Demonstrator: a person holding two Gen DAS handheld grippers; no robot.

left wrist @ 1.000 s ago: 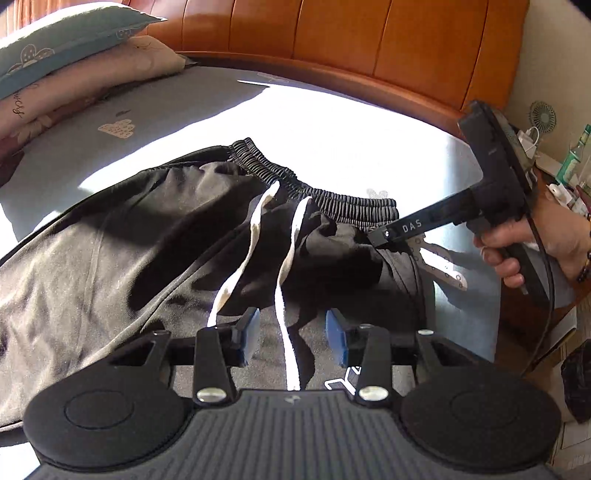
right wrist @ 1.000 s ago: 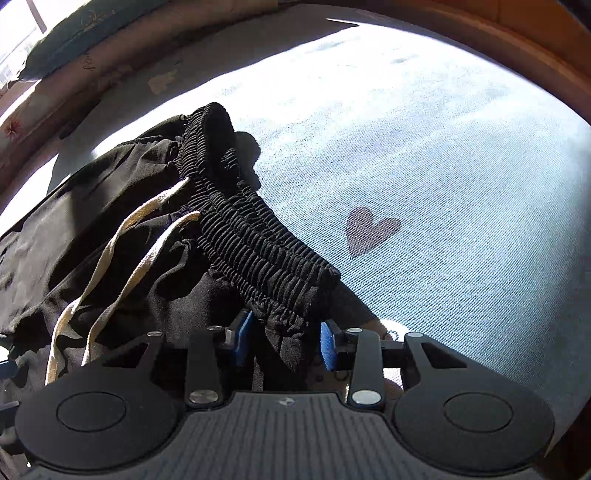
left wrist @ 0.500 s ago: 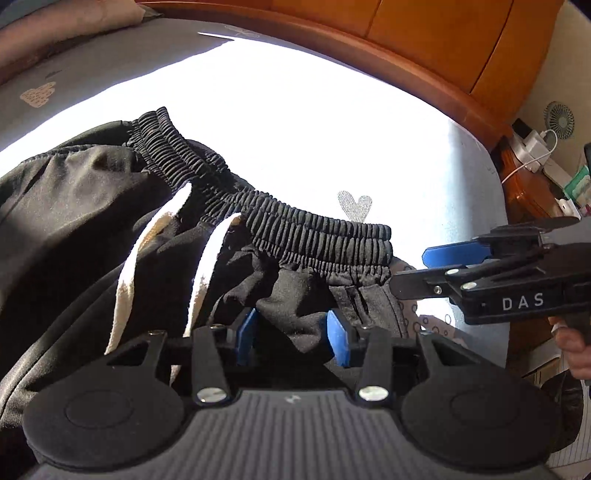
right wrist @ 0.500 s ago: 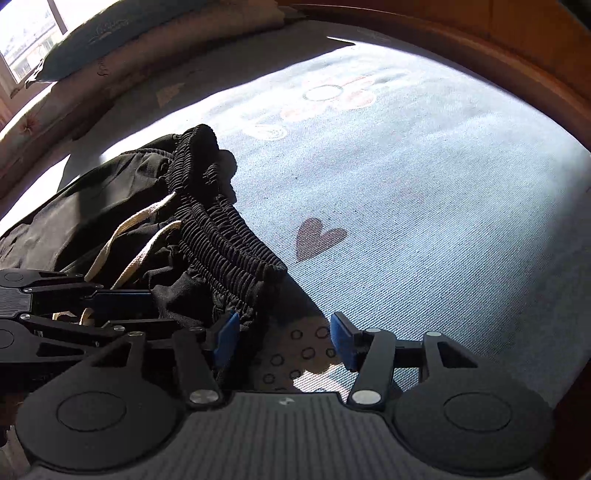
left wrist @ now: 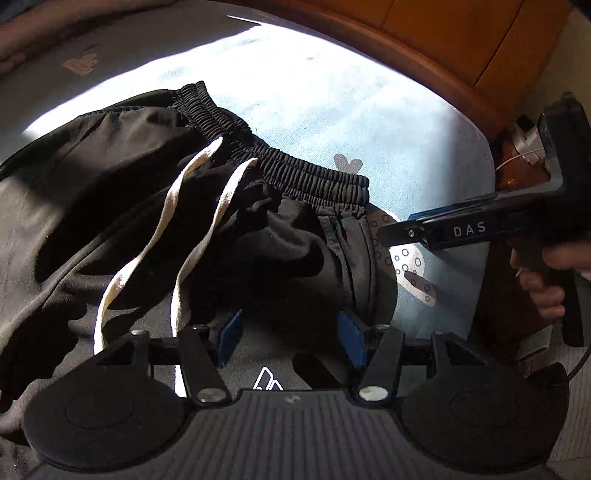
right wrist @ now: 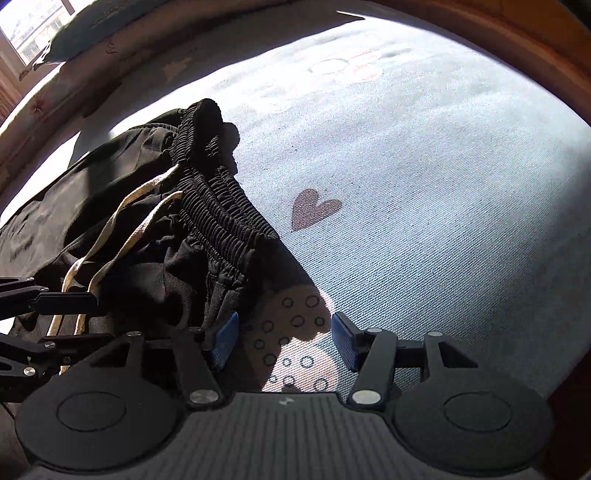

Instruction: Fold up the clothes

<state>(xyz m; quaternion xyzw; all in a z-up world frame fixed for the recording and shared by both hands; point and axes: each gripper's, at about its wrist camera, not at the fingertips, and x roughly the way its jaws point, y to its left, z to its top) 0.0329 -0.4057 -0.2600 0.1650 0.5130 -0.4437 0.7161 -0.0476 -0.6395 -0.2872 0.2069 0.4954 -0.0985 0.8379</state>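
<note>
Black trousers (left wrist: 129,206) with a gathered elastic waistband (left wrist: 295,177) and two white drawstrings (left wrist: 192,229) lie on the bed. My left gripper (left wrist: 291,339) hovers over their right side. Its jaws are opening, and dark cloth lies below the gap without either pad pressing on it. My right gripper (left wrist: 386,234) stands just off the trousers' right edge, held by a hand (left wrist: 546,291). In the right wrist view it (right wrist: 285,339) is open over bare sheet, with the trousers (right wrist: 147,266) beside its left pad. The left gripper (right wrist: 99,321) shows at that view's left edge.
The blue-grey sheet (right wrist: 443,184) carries a heart print (right wrist: 314,210) and a ringed patch. An orange wooden headboard (left wrist: 443,44) curves round the far side. Pillows (right wrist: 74,29) lie at the far left. A bedside table with a charger (left wrist: 524,151) stands to the right.
My right gripper let go of the waistband corner, opened and drew off to the right of the trousers. My left gripper shifted from the drawstrings towards the right side and opened wider.
</note>
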